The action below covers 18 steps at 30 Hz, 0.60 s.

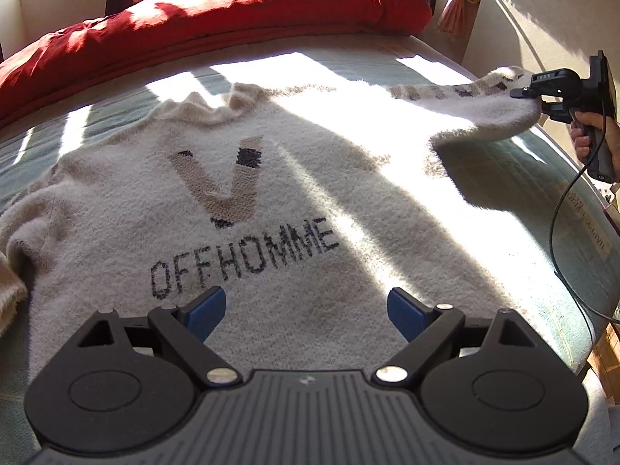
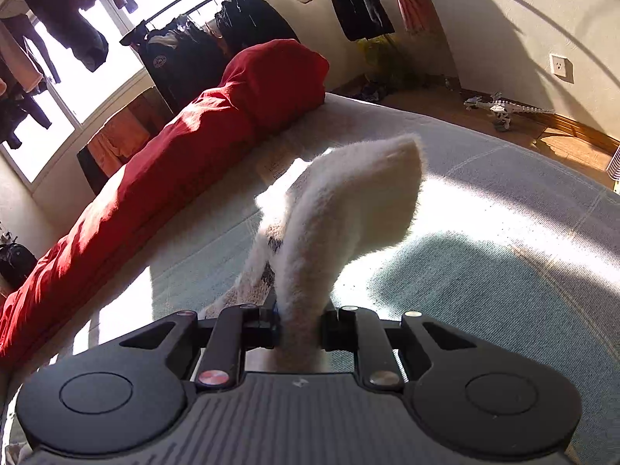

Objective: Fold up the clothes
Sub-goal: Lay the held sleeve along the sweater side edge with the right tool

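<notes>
With right gripper point(image 2: 298, 329) fingers pinching the sleeve point(image 1: 480, 108), carry across the sweater point(image 1: 240, 209) chest on the bed point(image 1: 534, 193), left gripper point(image 1: 306, 312) fingers spread, clear.

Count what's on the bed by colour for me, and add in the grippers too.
Cream: 1, the sweater, one sleeve pinched in the right gripper
Red: 1, the duvet bunched along the far edge
Black: 2, the right gripper and the left gripper, its jaws open over the sweater's hem
Total: 4

red duvet point(image 1: 217, 11), hanging clothes point(image 2: 182, 54), toy dinosaur point(image 2: 500, 110)
</notes>
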### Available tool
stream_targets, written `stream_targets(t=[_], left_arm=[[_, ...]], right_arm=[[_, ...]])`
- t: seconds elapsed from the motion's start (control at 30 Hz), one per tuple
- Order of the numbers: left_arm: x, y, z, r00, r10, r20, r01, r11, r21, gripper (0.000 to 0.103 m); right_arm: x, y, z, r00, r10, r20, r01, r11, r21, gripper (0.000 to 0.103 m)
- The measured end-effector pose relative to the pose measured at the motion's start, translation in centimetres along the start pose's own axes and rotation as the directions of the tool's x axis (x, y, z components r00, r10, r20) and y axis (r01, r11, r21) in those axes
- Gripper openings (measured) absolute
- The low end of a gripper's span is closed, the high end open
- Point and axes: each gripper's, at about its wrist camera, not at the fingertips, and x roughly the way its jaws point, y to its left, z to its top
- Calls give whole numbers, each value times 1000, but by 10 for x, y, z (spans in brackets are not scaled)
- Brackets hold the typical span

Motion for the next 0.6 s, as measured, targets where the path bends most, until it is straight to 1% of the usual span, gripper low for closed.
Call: stream_targets(t=[0.07, 0.17, 0.23, 0.3, 0.37, 0.43, 0.47, 0.53, 0.6], left_arm=[[1, 0, 0, 1000, 5, -3, -5, 1000, 6, 90], [3, 1, 0, 1000, 12, -10, -12, 1000, 6, 90], [4, 1, -1, 1000, 10, -11, -10, 1000, 2, 90], [5, 0, -1, 1000, 6, -11, -6, 1000, -1, 90], [7, -3, -2, 1000, 2, -15, -2, 1000, 4, 90], [7, -6, -2, 1000, -2, -18, 2, 1000, 11, 90], [8, -8, -3, 1000, -4, -20, 4, 1000, 15, 90], [9, -12, -4, 1000, -7, -24, 8, 1000, 24, 90], [9, -14, -4, 1000, -7, -28, 8, 999, 35, 90]], right_arm=[[4, -4, 0, 1000, -19, -12, 19, 1000, 12, 23], [1, -14, 0, 999, -41, -3, 41, 998, 57, 25], [-8, -24, 4, 999, -49, 20, 47, 994, 94, 29], [-18, -35, 8, 997, -53, 51, 46, 991, 122, 29], [-31, -43, 14, 994, -53, 99, 40, 991, 130, 30], [-40, -51, 19, 992, -49, 119, 32, 989, 146, 30], [-41, -54, 19, 992, -54, 114, 36, 987, 154, 30], [-41, -61, 16, 992, -90, 89, 75, 984, 160, 30], [-34, -68, 8, 991, -130, 43, 120, 978, 172, 30]])
